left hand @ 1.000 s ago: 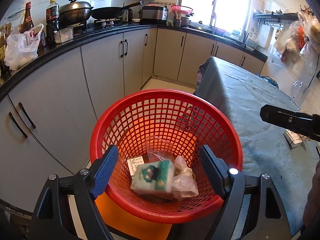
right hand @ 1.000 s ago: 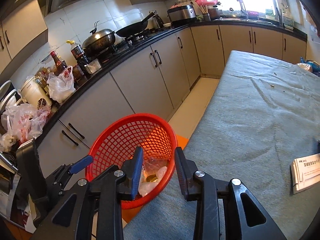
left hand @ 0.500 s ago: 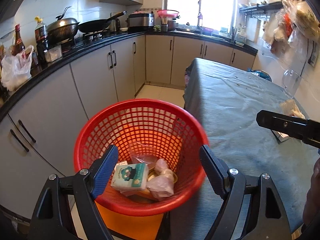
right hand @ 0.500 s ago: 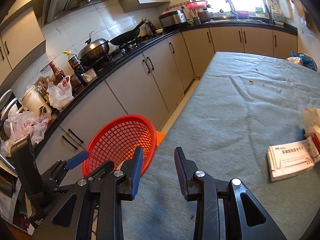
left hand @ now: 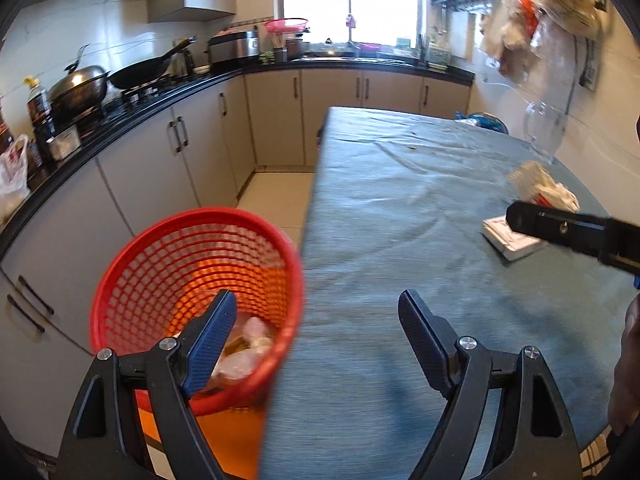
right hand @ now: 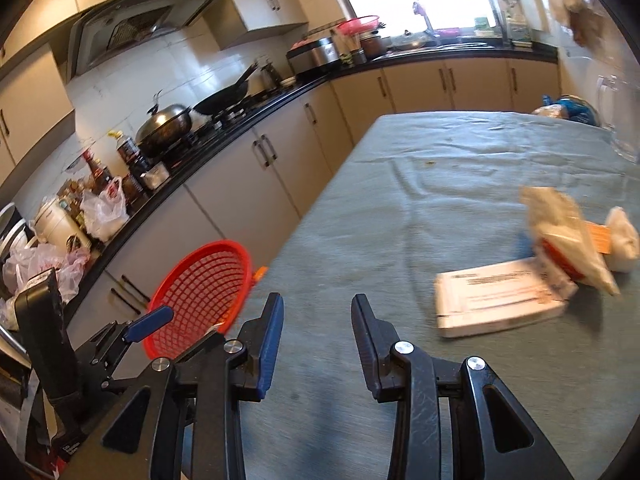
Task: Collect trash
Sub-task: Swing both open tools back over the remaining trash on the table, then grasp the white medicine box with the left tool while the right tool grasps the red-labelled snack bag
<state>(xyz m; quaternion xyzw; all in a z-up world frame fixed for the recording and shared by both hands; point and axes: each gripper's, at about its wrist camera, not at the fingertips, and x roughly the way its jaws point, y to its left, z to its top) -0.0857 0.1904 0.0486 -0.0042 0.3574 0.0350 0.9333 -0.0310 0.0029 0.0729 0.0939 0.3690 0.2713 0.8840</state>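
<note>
Left wrist view: left gripper [left hand: 316, 322] is seen with jaws spread wide and empty, straddling the table [left hand: 384, 216] edge; red basket [left hand: 196, 304] sits at 8 o'clock just beside the table, bagged trash [left hand: 248, 344] inside; white booklet [left hand: 508, 240] and crumpled wrapper [left hand: 540, 186] are noted at 2 o'clock. Right wrist view: right gripper [right hand: 316, 332] is held parted, nothing between the fingers; booklet [right hand: 500, 298] at 3 o'clock, touched by the wrapper [right hand: 568, 232]; basket [right hand: 200, 292] at 9 o'clock

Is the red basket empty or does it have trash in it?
Not empty: pale plastic wrappers lie at the bottom of the red basket.
</note>
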